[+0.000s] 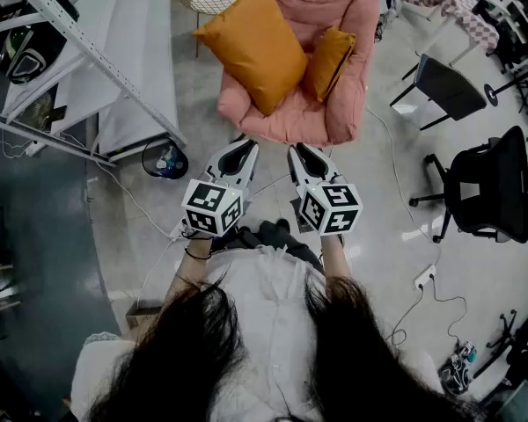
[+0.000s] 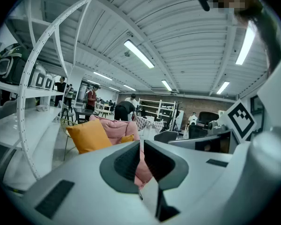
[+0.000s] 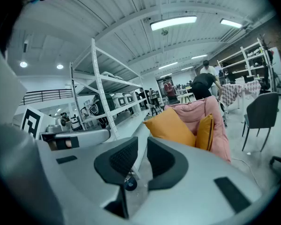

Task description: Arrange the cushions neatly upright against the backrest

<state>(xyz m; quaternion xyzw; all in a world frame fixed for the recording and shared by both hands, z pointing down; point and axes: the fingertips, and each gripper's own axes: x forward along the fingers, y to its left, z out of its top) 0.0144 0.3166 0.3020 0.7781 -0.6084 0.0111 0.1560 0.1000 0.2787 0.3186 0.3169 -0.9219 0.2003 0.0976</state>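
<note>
A pink armchair (image 1: 292, 117) stands ahead of me on the floor. A large orange cushion (image 1: 246, 47) leans tilted across its left arm and seat. A smaller orange cushion (image 1: 327, 61) stands on edge against the right side of the backrest. Both grippers hover side by side short of the chair, touching nothing. My left gripper (image 1: 243, 145) is shut and empty. My right gripper (image 1: 301, 151) has a narrow gap between its jaws and holds nothing. From the left gripper (image 2: 141, 149) the large cushion (image 2: 89, 136) shows left of the chair (image 2: 113, 125). The right gripper (image 3: 141, 156) looks at both cushions (image 3: 171, 125) (image 3: 206, 131).
A white shelving rack (image 1: 88, 51) runs along the left. A black round bin (image 1: 165, 159) sits on the floor near the chair's left front. A dark side chair (image 1: 444, 86) and a black office chair (image 1: 488, 187) stand to the right. Cables and a power strip (image 1: 422, 277) lie on the floor.
</note>
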